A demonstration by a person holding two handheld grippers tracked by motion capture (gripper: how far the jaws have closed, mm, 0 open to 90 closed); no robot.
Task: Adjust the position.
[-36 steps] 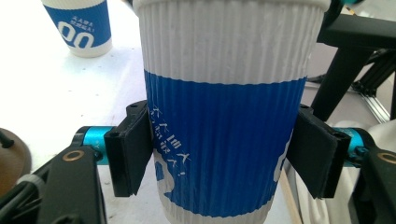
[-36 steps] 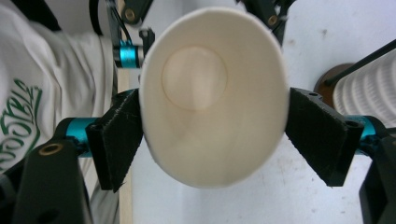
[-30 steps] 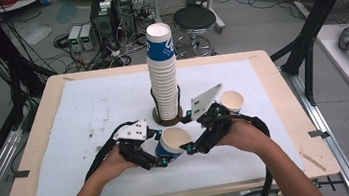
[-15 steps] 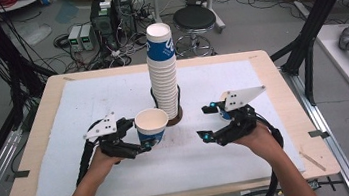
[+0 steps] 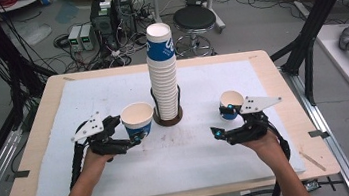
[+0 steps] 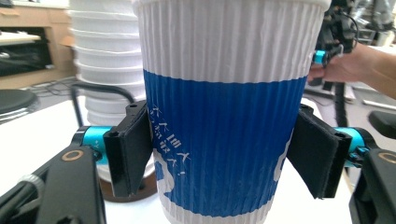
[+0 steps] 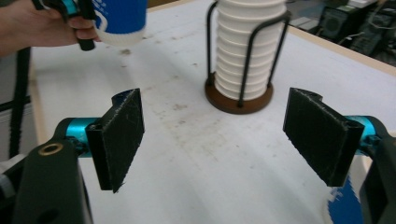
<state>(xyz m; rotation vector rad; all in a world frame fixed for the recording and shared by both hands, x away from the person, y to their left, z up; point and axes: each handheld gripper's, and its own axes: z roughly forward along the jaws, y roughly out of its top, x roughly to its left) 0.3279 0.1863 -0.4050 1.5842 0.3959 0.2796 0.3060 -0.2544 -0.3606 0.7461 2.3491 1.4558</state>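
Left of centre in the high view, the left gripper (image 5: 134,138) clamps the paper cup (image 5: 137,120) mid-wall — light, crushable, probably empty. The right gripper (image 5: 221,120) stands apart, empty.

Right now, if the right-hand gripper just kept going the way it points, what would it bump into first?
Probably the stack of cups in its wire stand; the open right gripper has bare table ahead until then, though depth is unclear.

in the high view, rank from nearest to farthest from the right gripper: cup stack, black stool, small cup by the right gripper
1. small cup, just behind the right gripper, on the table's right.
2. cup stack, mid-table in its wire holder.
3. black stool, on the floor beyond the table.
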